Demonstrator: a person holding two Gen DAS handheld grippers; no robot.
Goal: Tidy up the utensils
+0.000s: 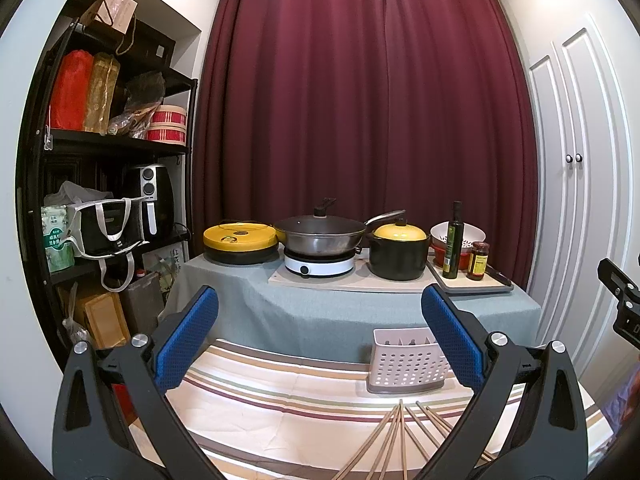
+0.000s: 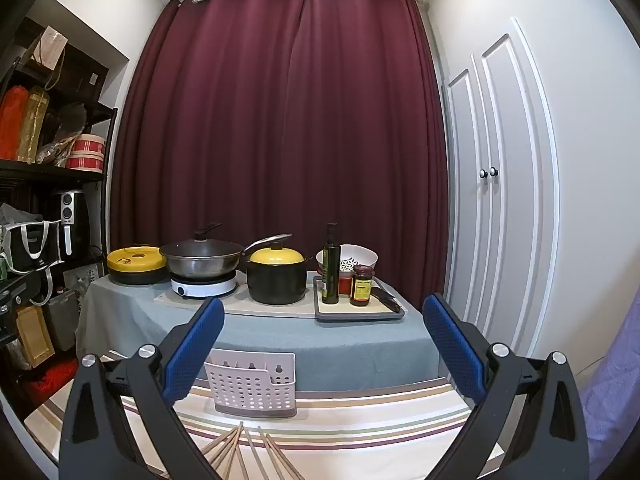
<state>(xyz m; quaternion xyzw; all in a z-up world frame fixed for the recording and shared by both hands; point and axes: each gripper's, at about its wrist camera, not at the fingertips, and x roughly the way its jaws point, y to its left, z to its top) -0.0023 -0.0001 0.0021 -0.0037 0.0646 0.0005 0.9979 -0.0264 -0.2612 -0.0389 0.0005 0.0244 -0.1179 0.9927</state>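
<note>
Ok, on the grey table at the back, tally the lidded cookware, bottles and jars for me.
Lidded cookware: 3 (yellow-lidded griddle, wok, black pot)
Bottles: 1 (oil bottle)
Jars: 1 (sauce jar)
Total: 5

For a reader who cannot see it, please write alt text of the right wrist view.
The open right gripper hovers over a striped cloth, where loose wooden chopsticks lie in front of an empty white perforated utensil holder. Behind, a grey-clothed table carries a wok, a yellow-lidded pot, an oil bottle and a jar, before a dark red curtain.
</note>
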